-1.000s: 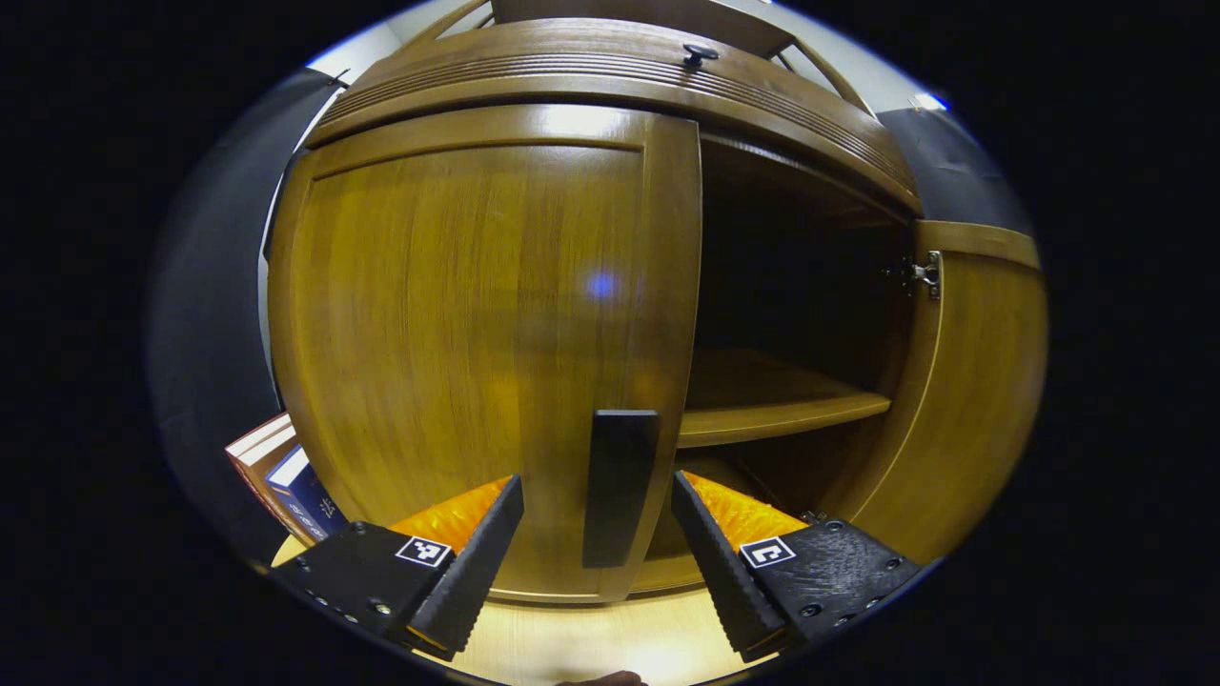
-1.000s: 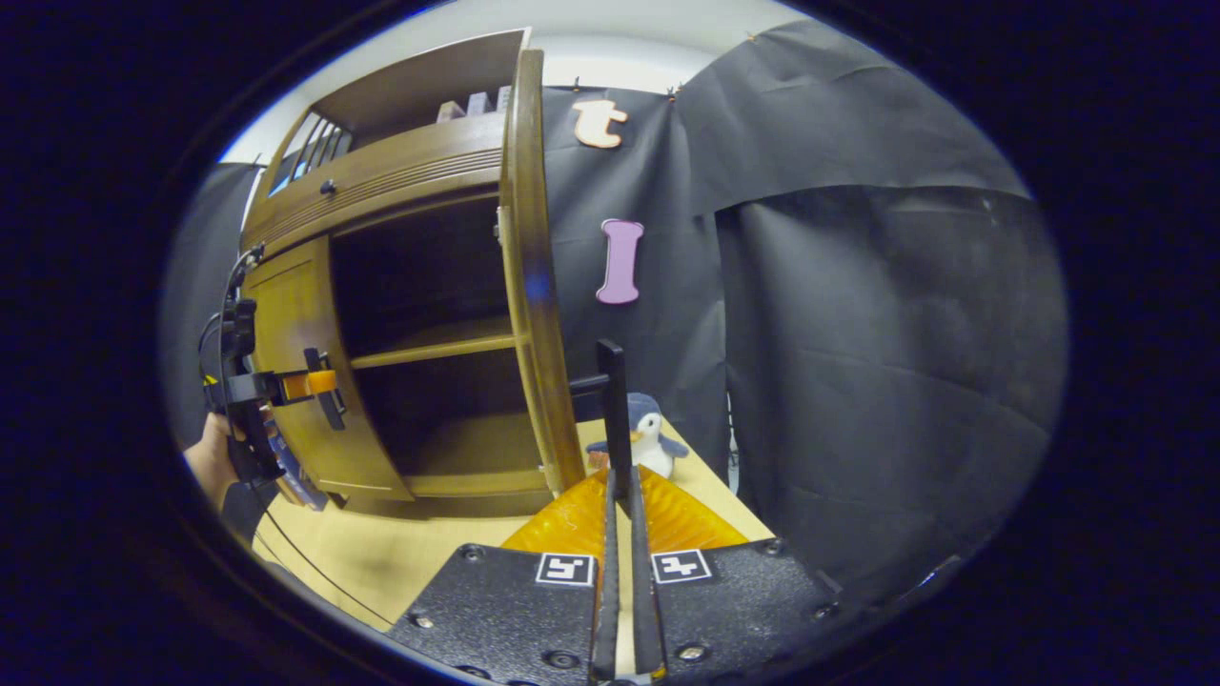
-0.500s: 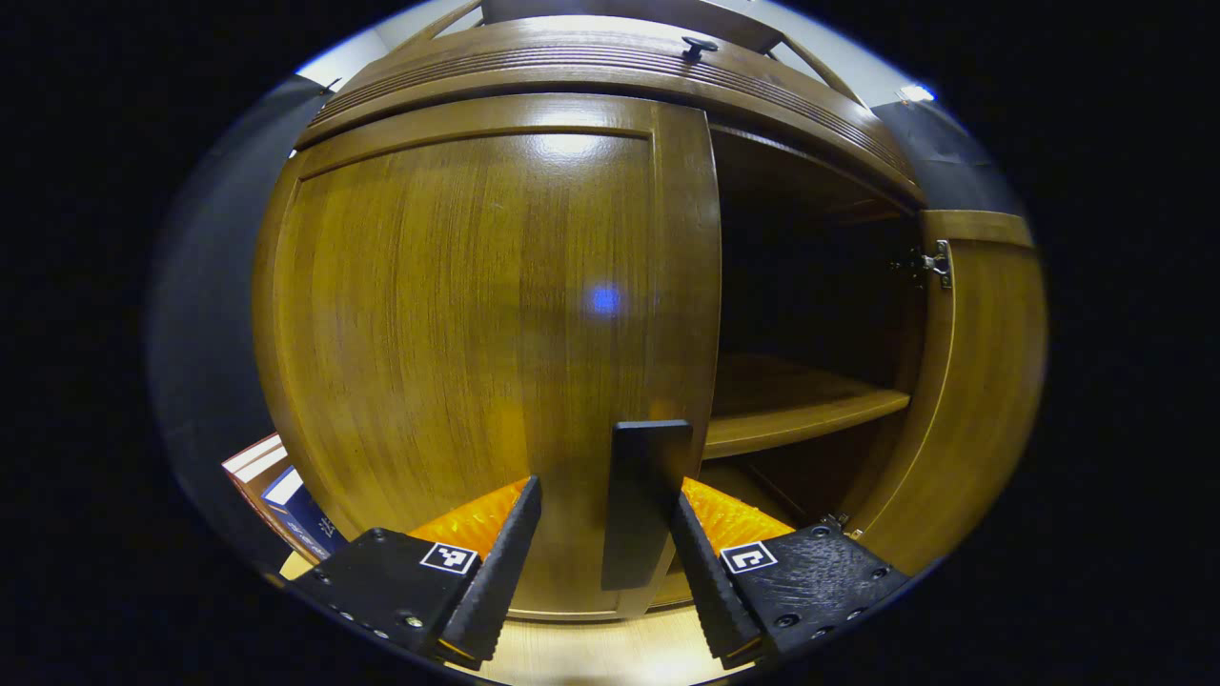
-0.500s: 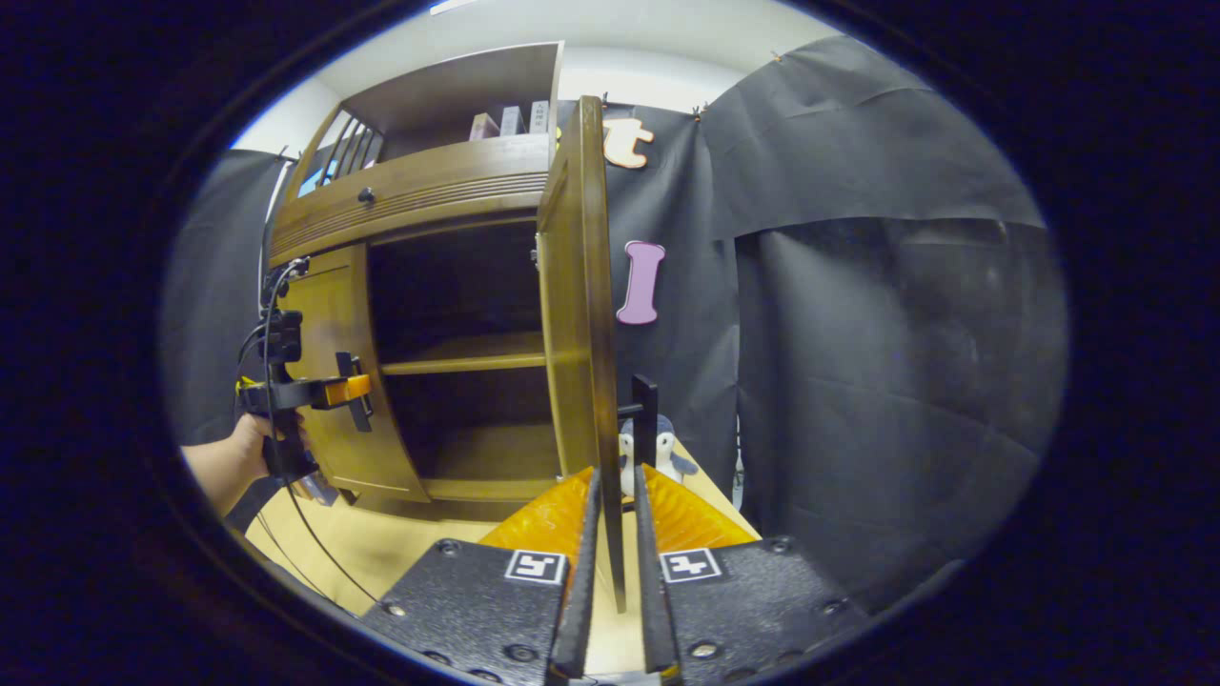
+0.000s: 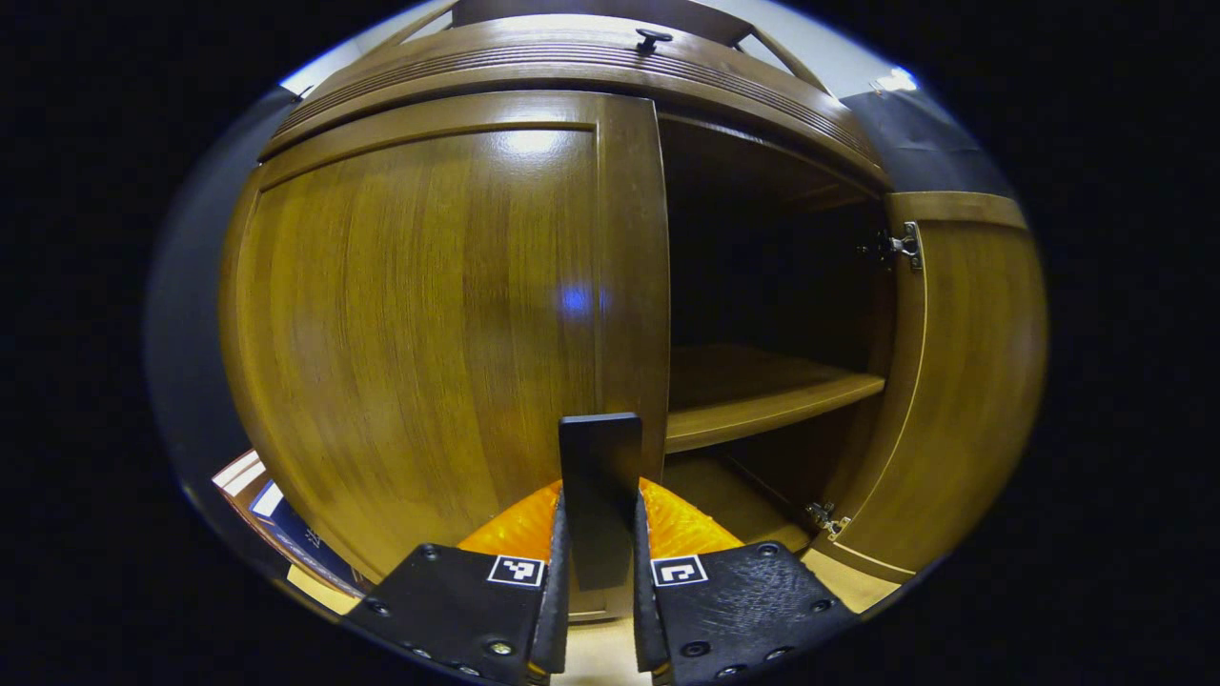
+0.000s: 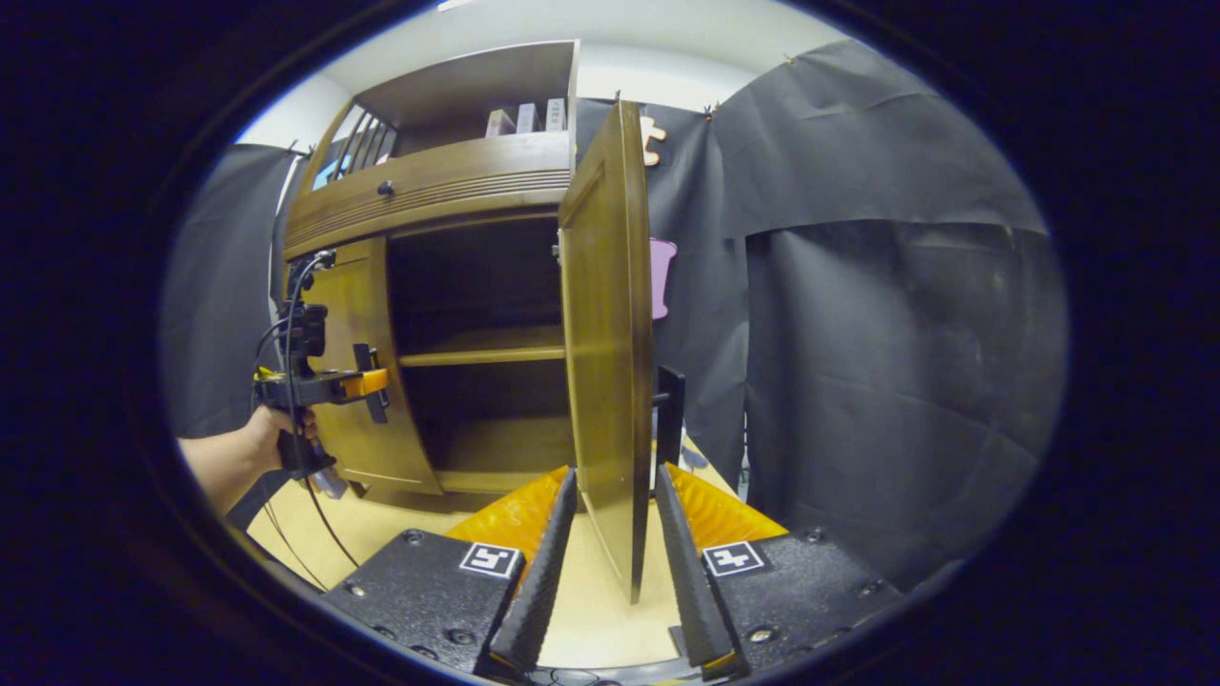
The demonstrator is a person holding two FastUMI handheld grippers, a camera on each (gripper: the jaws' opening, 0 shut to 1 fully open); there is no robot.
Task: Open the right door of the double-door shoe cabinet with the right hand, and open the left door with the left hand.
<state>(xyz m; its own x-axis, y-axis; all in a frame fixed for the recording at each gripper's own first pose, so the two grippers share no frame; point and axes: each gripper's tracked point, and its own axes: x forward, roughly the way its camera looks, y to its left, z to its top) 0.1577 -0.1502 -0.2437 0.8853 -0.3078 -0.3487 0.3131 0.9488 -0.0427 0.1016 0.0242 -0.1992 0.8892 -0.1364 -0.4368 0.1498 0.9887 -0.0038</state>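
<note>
In the left gripper view the wooden cabinet's left door [image 5: 429,314] is closed. My left gripper [image 5: 600,500] is shut on that door's black upright handle [image 5: 599,448]. The right door [image 5: 963,381] stands swung wide open, baring a dark interior with a shelf [image 5: 762,391]. In the right gripper view the right door [image 6: 610,333] is seen nearly edge-on, its handle [image 6: 670,414] on the far side. My right gripper [image 6: 615,472] is open, with a finger on either side of the door's lower edge. The left gripper [image 6: 374,381], held by a hand [image 6: 253,448], is at the left door [image 6: 357,314].
Books [image 5: 276,505] lean against the cabinet's left side. A drawer with a knob [image 5: 653,38] runs above the doors. Small boxes [image 6: 524,119] stand on the open top shelf. The cabinet rests on a light wooden tabletop [image 6: 381,534], with black cloth [image 6: 886,362] to the right.
My left gripper has closed in on the left door's handle and shut on it. My right gripper has let go of the right door's handle and spread its fingers; the door swung further open.
</note>
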